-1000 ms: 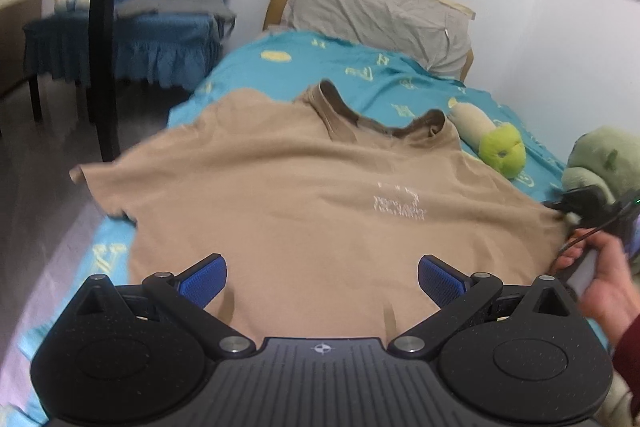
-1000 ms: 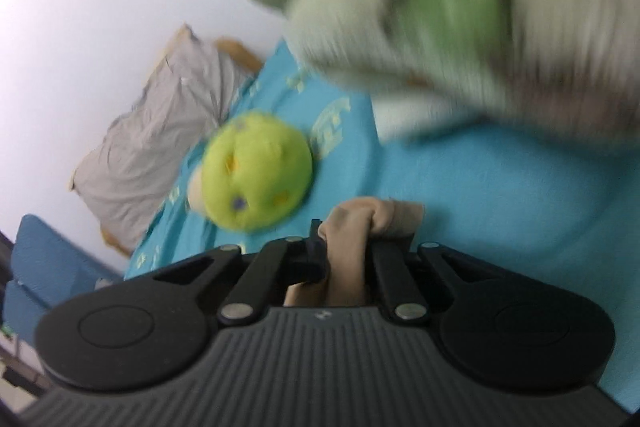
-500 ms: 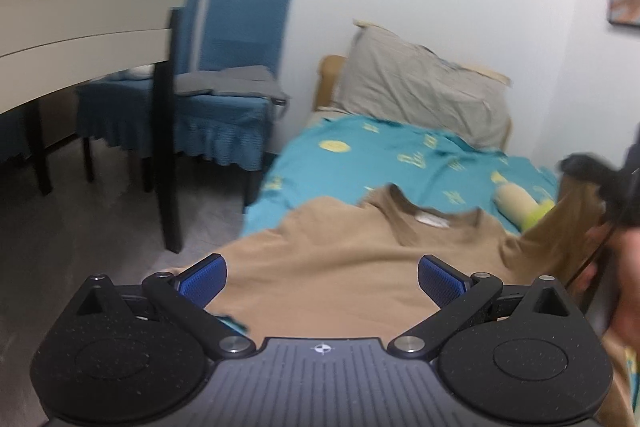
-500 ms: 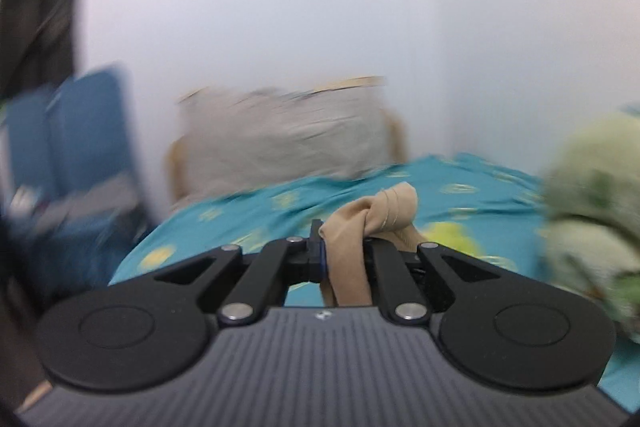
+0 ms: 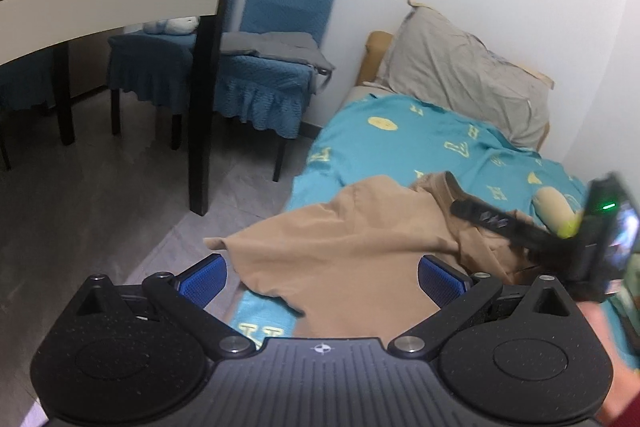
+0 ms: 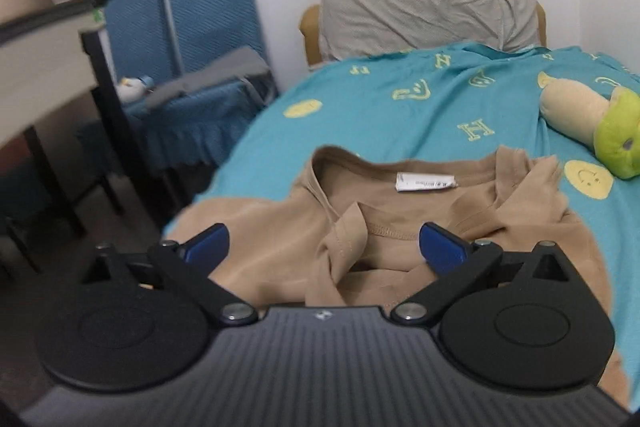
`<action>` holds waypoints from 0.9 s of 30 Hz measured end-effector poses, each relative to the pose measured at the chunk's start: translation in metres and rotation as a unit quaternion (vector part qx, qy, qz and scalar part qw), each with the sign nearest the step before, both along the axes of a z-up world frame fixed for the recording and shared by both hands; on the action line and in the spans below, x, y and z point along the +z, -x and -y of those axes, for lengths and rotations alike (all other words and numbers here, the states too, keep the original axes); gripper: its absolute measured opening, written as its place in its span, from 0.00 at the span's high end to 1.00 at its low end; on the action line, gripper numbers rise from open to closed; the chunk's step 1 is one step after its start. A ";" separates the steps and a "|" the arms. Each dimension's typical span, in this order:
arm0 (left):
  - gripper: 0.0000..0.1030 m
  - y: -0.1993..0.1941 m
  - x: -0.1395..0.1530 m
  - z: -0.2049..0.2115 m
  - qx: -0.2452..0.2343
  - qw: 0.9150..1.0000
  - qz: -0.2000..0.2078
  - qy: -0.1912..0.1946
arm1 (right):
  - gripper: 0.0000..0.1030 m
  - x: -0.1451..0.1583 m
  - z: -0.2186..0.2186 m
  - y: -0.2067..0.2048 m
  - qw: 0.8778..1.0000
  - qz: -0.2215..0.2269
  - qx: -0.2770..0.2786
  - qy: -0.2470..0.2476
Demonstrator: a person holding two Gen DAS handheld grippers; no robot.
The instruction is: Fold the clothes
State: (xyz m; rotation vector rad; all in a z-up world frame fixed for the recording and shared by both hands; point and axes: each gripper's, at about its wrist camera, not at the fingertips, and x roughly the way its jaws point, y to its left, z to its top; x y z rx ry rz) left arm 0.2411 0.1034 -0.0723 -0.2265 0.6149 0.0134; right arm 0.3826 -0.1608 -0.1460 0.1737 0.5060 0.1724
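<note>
Both my left gripper [image 5: 322,277] and right gripper [image 6: 324,243] fingers spread, empty. Tan T-shirt [image 6: 280,227]: soft, limp, light; pinch the sleeve hem just below its collar [image 6: 348,179].

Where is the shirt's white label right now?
In the right wrist view the label sits inside the back of the tan shirt's collar, facing up, just beyond the open right gripper and left of the green plush.

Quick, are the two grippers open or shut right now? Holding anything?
Left gripper: open, holding nothing.
Right gripper: open, holding nothing, above the tan shirt.
</note>
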 end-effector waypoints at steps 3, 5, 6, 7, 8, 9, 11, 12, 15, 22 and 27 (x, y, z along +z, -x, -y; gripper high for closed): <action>0.00 0.005 0.001 0.010 -0.010 1.000 0.007 -0.008 | 0.00 0.029 0.013 0.032 1.000 0.017 0.006 0.007; 0.00 0.009 0.003 0.015 -0.013 1.000 0.011 -0.009 | 0.00 0.050 0.024 0.058 1.000 0.027 0.001 0.003; 0.00 0.011 0.004 0.017 -0.015 1.000 0.013 -0.009 | 0.00 0.060 0.030 0.072 1.000 0.029 -0.001 -0.007; 0.00 0.014 0.005 0.019 -0.017 1.000 0.015 -0.010 | 0.00 0.069 0.037 0.088 0.999 0.033 -0.002 -0.015; 0.00 0.017 0.006 0.022 -0.021 1.000 0.014 -0.008 | 0.00 0.079 0.044 0.107 0.999 0.039 -0.002 -0.021; 0.00 0.022 0.007 0.025 -0.028 1.000 0.012 -0.004 | 0.00 0.088 0.050 0.125 0.999 0.044 -0.001 -0.027; 0.00 0.031 0.008 0.030 -0.041 0.999 0.009 0.004 | 0.00 0.103 0.066 0.165 0.998 0.060 -0.008 -0.036; 0.00 0.036 0.009 0.033 -0.047 0.999 0.007 0.008 | 0.00 0.109 0.074 0.186 0.997 0.068 -0.014 -0.039; 0.00 0.050 0.010 0.042 -0.068 0.997 0.000 0.020 | 0.00 0.121 0.096 0.237 0.995 0.075 -0.047 -0.038; 0.04 0.081 0.005 0.080 -0.142 0.989 -0.037 0.035 | 0.00 0.111 0.178 0.340 0.975 0.091 -0.158 -0.129; 0.09 0.095 0.005 0.129 -0.188 0.978 -0.070 0.053 | 0.00 0.112 0.216 0.353 0.959 0.100 -0.250 -0.087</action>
